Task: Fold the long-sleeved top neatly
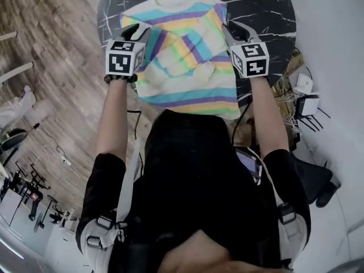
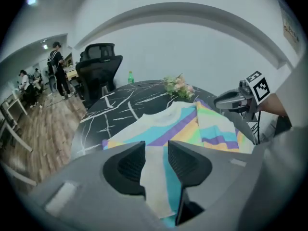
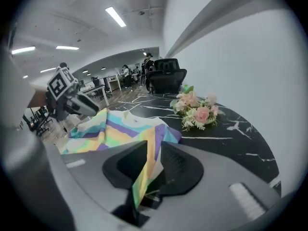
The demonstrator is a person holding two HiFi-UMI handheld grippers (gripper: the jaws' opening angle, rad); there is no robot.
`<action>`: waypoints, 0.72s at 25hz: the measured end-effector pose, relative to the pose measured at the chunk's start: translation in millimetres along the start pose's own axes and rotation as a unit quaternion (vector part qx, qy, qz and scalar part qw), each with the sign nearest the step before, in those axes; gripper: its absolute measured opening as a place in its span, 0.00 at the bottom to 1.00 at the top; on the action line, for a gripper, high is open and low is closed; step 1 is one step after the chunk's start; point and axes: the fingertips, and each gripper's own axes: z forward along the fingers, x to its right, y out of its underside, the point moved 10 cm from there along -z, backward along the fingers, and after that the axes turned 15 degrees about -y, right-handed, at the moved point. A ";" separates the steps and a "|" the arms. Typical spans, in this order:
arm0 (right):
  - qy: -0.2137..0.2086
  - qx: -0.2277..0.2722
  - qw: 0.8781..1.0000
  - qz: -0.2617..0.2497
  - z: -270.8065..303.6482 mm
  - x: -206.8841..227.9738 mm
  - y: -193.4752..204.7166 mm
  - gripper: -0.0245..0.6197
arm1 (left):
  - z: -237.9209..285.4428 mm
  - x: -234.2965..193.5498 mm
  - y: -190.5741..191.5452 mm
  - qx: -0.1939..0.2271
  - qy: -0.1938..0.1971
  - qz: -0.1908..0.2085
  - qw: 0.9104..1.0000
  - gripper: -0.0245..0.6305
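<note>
The striped long-sleeved top was spread on a round black marble table in the upper middle of the head view, with its lower hem hanging over the near edge towards the person. Bands of teal, purple, yellow, green and cream were seen across it.

The left gripper was held over the upper left part of the garment. Its jaws were seen standing apart, with a cream and teal sleeve lying in the gap between them; the pads were not seen to be pressed on the cloth.

The right gripper was held over the upper right part of the garment. Its jaws were likewise parted, and a folded yellow and purple edge of the cloth was seen rising through the gap, close against one pad and with dark space left beside the other.

A bunch of pink and white flowers was laid on the table beyond the top, at the upper edge of the head view. A black office chair was placed behind the table, and a green bottle was stood near its far rim.
</note>
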 end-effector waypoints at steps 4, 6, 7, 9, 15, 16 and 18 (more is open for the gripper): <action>0.021 -0.049 0.998 -0.038 39.6 0.7 -8.0 0.19 | -5.8 -27.0 26.9 -0.013 -0.019 -0.034 0.999 0.27; 0.030 -0.076 0.995 -0.060 51.9 1.6 -7.4 0.19 | -5.8 -30.6 37.3 -0.019 -0.019 -0.040 0.999 0.27; 0.033 -0.088 0.993 -0.067 56.8 2.8 -6.2 0.19 | -4.6 -31.2 42.1 -0.023 -0.020 -0.042 0.999 0.27; 0.034 -0.108 0.991 -0.067 65.1 5.8 -3.4 0.19 | -0.7 -31.8 50.1 -0.031 -0.021 -0.046 0.998 0.27; 0.026 -0.083 0.996 -0.031 69.9 14.9 3.0 0.19 | 14.7 -33.9 64.9 -0.052 -0.032 -0.061 0.996 0.27; 0.024 -0.074 0.997 -0.024 69.1 15.9 4.1 0.19 | 16.7 -34.0 66.9 -0.052 -0.036 -0.064 0.996 0.27; 0.021 -0.067 0.997 -0.024 67.1 16.8 5.4 0.19 | 19.0 -33.9 68.8 -0.045 -0.045 -0.069 0.996 0.24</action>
